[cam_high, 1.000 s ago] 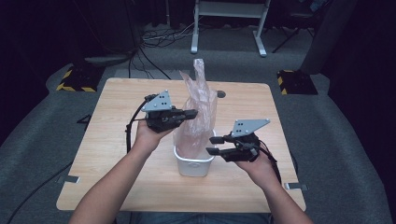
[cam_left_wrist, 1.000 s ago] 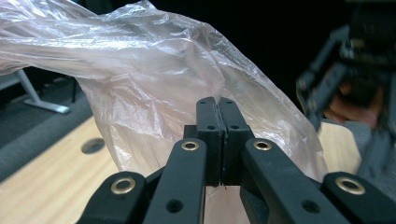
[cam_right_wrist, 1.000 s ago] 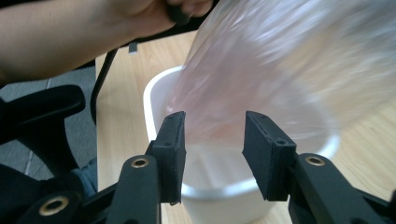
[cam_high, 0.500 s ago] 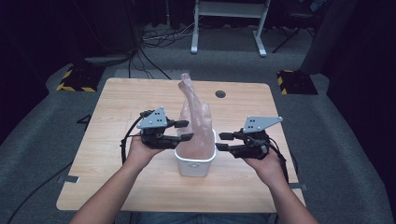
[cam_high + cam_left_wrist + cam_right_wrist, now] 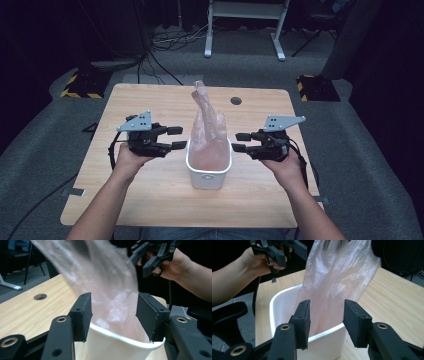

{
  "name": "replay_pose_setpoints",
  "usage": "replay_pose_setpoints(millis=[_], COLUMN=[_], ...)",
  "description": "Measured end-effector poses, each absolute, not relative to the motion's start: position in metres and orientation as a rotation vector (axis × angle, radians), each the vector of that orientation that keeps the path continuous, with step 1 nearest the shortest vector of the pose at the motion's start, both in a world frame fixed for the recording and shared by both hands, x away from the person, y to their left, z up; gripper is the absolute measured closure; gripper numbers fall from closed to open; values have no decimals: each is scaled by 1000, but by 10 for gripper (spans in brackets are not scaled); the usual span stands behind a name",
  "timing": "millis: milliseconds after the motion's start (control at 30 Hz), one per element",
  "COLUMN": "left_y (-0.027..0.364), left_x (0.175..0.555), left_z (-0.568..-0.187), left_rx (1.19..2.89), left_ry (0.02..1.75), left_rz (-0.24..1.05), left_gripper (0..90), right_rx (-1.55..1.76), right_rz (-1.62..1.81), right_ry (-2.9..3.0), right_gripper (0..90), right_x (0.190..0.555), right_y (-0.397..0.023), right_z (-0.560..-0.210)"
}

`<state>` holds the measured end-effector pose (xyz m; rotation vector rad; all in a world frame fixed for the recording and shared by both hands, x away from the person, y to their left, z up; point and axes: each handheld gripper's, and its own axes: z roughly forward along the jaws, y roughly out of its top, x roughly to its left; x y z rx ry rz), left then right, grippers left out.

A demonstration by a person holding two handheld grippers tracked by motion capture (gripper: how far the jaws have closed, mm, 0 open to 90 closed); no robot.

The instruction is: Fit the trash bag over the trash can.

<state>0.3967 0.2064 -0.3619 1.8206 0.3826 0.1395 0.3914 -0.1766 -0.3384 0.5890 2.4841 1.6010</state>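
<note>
The wooden table (image 5: pixel 150 200) carries a white bin (image 5: pixel 208 172) near its front middle, with bare board on every side and the front edge not far behind it. A cable hole (image 5: pixel 236 100) lies well apart toward the far edge. A thin pink plastic bag (image 5: pixel 206 125) stands with its lower part inside the bin and its twisted top rising free above the rim; judged from this, the bag is being fitted as a liner, its mouth not yet spread over the rim. The left gripper (image 5: pixel 178 137) sits just beside the bin's left wall; its jaws have just been opening and now stand apart, nothing clamped, bag and rim framed between them in the left gripper view. The right gripper (image 5: pixel 239 141) mirrors it at the right wall, jaws likewise parted and empty. Both have open room outward; inward, the bin rim bounds their approach.
</note>
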Motion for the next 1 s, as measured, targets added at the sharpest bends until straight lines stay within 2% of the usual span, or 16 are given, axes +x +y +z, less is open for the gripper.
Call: replay_pose_setpoints(millis=[233,333,500,667,800,833,933,1000], left_y=[204,199,193,189,188,188,187,186], left_x=[407,410,412,410,409,408,403,399], left_z=[-369,-372,-372,-370,-368,-367,-363,-361], left_rx=[1834,1842,1851,1847,1857,1855,1850,1846], left_ry=[411,423,429,457,471,461,432,414], left_rz=[109,101,110,147,144,149,153,153], left_gripper=[391,394,514,749,874,899,900,900], right_rx=[640,670,662,529,475,472,456,445], right_rz=[1561,1540,1531,1585,1609,1620,1651,1669], right_ry=[2435,2410,2454,2519,2541,2540,2540,2529], right_gripper=[617,653,663,658,611,596,514,493], right_x=[407,413,417,405,394,392,389,387], right_y=[-172,-168,-155,-137,-131,-132,-134,-135], right_z=[-337,-338,-344,-345,-345,-344,-342,-340])
